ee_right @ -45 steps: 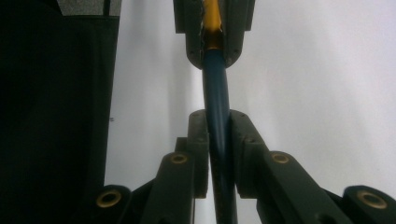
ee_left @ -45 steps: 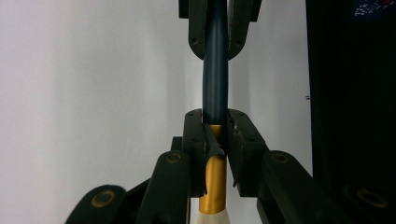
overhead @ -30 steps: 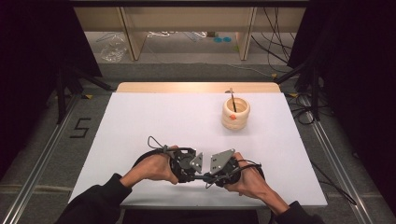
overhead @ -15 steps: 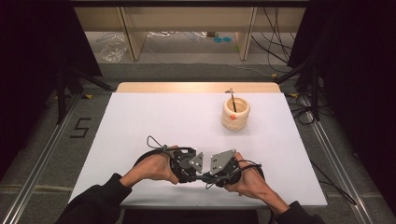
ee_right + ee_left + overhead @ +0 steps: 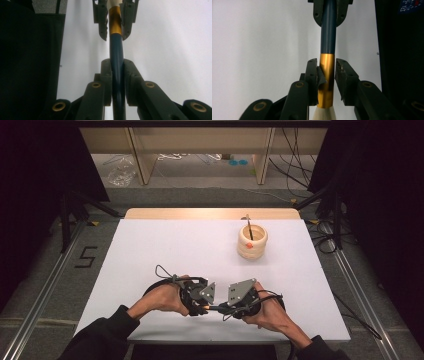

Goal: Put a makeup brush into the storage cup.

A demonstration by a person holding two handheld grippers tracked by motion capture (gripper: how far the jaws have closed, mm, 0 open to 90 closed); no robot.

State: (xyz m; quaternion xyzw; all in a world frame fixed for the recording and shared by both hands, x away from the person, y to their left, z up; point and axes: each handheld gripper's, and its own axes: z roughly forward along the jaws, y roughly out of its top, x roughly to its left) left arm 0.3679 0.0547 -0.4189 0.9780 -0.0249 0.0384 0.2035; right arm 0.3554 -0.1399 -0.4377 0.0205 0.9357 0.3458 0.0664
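A brush with a dark blue handle (image 5: 116,50), a gold ferrule (image 5: 326,75) and white bristles lies level between my two grippers, low over the white table (image 5: 150,250) near its front edge. My right gripper (image 5: 117,65) is shut on the blue handle. My left gripper (image 5: 326,65) flanks the gold ferrule; its jaws have just been opening, and a thin gap shows beside one pad. In the high view the left gripper (image 5: 206,306) and the right gripper (image 5: 226,309) face each other tip to tip, with the brush (image 5: 216,308) between them.
A round wooden pot (image 5: 252,242) stands at the back right of the table with a thin brush (image 5: 248,226) upright in it. Black curtains hang at both sides. Cables trail from both grippers by the hands.
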